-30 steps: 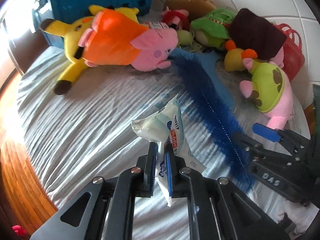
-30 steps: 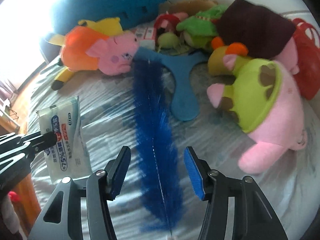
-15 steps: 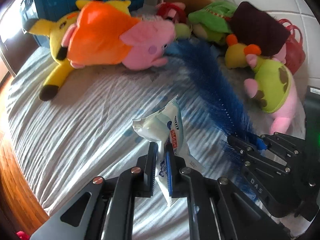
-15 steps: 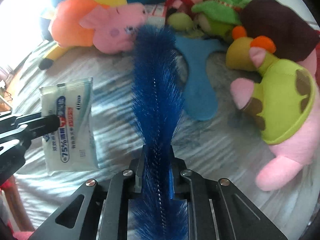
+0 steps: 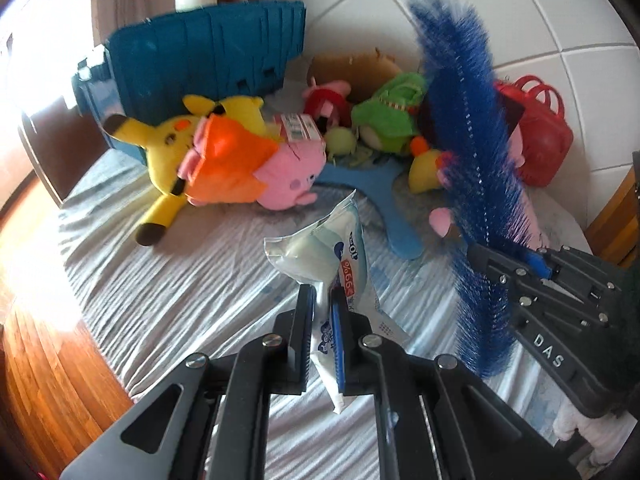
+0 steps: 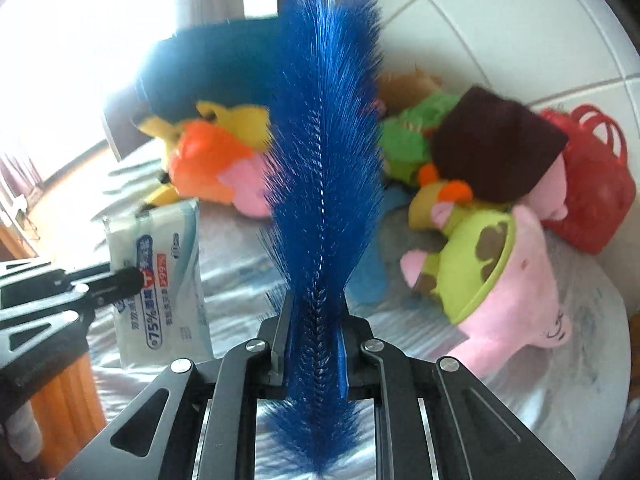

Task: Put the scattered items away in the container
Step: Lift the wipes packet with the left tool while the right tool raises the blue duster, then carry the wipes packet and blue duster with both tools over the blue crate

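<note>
L tongs [image 5: 320, 312] clamped on wipes pack [image 5: 332, 256], held above bed [image 5: 160, 288]. R tongs [image 6: 314, 332] clamped on blue duster [image 6: 324, 160], upright. Bin [image 5: 208, 52] at rear, behind plushies [image 5: 224, 164].

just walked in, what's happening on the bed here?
A person is tidying a bed with a handheld gripper in each hand. The left gripper is shut on a pack of wipes, and the right gripper is shut on a fluffy blue feather; both items are held clear of the sheet. Several plush toys lie scattered near the blue container at the far end.
</note>
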`<state>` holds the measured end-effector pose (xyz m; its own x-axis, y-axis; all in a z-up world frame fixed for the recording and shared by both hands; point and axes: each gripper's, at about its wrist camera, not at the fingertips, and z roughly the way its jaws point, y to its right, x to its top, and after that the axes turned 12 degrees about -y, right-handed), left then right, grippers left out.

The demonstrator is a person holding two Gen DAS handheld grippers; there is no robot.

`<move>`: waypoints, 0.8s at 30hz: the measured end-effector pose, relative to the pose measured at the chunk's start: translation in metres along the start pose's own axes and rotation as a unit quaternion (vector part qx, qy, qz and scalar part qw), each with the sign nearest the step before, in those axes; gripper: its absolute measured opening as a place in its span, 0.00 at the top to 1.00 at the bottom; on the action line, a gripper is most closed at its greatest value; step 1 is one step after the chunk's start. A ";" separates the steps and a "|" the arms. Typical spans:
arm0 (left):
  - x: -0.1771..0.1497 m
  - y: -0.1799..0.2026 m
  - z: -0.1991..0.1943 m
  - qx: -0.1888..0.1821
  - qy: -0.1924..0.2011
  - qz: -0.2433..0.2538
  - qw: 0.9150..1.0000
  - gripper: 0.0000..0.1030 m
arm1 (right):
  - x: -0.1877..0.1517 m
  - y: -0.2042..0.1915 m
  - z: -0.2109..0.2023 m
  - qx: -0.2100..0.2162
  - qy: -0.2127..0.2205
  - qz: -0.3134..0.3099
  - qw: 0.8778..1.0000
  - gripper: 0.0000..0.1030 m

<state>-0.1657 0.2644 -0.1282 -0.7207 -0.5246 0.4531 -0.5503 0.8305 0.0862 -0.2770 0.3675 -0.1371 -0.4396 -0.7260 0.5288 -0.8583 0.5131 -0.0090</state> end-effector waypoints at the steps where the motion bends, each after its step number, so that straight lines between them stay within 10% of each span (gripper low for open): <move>1: -0.004 0.000 -0.008 0.002 0.005 -0.001 1.000 0.91 | -0.001 -0.001 -0.006 0.002 0.007 -0.003 1.000 0.85; 24: -0.039 -0.074 -0.133 0.046 0.103 -0.046 0.993 0.91 | 0.034 -0.098 -0.110 0.035 0.112 -0.078 0.990 0.85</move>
<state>-0.0406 0.2483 -0.0343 -0.5696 -0.5403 0.6194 -0.6524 0.7556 0.0590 -0.1790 0.3430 -0.0246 -0.2379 -0.6703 0.7029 -0.9305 0.3648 0.0330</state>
